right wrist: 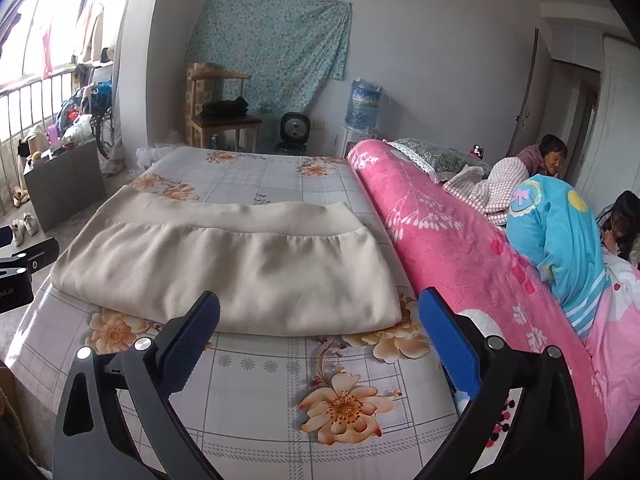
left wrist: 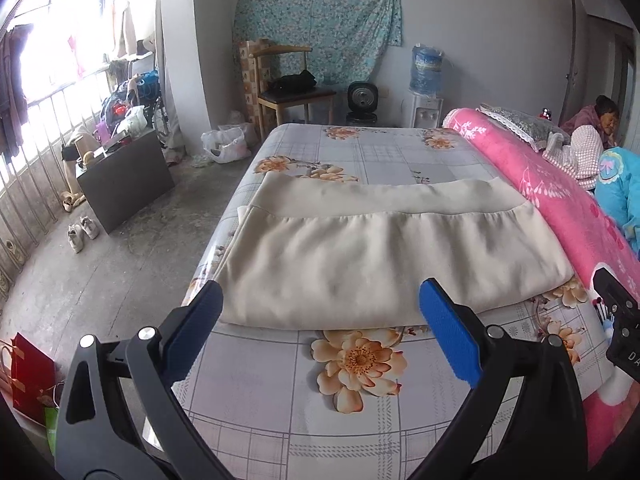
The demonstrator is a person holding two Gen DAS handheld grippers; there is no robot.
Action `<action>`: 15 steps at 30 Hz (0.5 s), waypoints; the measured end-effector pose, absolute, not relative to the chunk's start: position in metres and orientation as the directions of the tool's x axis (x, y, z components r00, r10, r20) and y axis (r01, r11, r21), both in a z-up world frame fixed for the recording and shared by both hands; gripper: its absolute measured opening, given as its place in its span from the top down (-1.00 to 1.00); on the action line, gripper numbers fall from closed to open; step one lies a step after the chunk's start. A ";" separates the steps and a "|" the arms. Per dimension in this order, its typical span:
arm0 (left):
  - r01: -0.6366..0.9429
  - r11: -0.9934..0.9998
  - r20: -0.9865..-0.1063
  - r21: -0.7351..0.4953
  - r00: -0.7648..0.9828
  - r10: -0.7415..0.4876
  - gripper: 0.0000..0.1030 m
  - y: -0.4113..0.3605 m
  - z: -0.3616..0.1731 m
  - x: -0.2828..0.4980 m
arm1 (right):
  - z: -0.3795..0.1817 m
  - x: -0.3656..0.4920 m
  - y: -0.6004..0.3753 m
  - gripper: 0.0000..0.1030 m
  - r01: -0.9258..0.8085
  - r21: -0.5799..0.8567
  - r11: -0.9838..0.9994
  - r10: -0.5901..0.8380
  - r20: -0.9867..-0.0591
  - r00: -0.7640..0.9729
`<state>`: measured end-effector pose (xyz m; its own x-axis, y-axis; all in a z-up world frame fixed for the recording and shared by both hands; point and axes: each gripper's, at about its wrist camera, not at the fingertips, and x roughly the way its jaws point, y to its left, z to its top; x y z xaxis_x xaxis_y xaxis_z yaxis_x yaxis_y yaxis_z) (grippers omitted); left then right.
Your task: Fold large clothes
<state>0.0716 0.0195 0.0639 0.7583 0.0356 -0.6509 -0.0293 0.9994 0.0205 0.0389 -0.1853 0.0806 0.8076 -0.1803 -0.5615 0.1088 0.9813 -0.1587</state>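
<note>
A large cream garment (left wrist: 360, 252) lies folded flat on the bed's flowered sheet (left wrist: 360, 152); it also shows in the right wrist view (right wrist: 232, 264). My left gripper (left wrist: 320, 312) is open and empty, its blue pads (left wrist: 448, 332) held just short of the garment's near edge. My right gripper (right wrist: 320, 316) is open and empty, just short of the garment's near right corner. The right gripper's body shows at the right edge of the left wrist view (left wrist: 618, 320); the left gripper's body shows at the left edge of the right wrist view (right wrist: 20, 268).
A rolled pink blanket (right wrist: 440, 232) runs along the bed's right side, with a pillow (right wrist: 436, 158) and blue bedding (right wrist: 568, 232) beyond it. Two people (right wrist: 552, 156) sit at the far right. The bed's left edge drops to the floor, where a dark box (left wrist: 124, 176), shoes (left wrist: 82, 232) and a chair (left wrist: 292, 88) stand.
</note>
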 end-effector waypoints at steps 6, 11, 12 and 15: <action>-0.043 0.999 -0.655 -0.024 0.755 0.016 -0.84 0.018 0.059 0.071 | 0.078 0.041 -0.189 -0.88 0.095 -0.110 0.989 -0.142 -0.592 0.793; -0.059 0.998 -0.677 0.020 0.734 0.057 -0.84 0.013 0.052 0.075 | 0.075 0.044 -0.187 -0.88 0.082 -0.094 0.992 -0.122 -0.610 0.783; -0.056 0.998 -0.679 0.028 0.732 0.061 -0.84 0.012 0.051 0.075 | 0.075 0.045 -0.186 -0.88 0.083 -0.092 0.992 -0.122 -0.616 0.778; -0.044 0.999 -0.708 0.030 0.705 0.052 -0.84 0.009 0.044 0.078 | 0.070 0.050 -0.188 -0.88 0.089 -0.065 0.994 -0.110 -0.642 0.759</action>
<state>0.0777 0.0087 0.0440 0.7046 0.0525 -0.7076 -0.0444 0.9986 0.0298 0.0499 -0.1880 0.0702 0.7585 -0.1096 -0.6423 0.0886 0.9939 -0.0649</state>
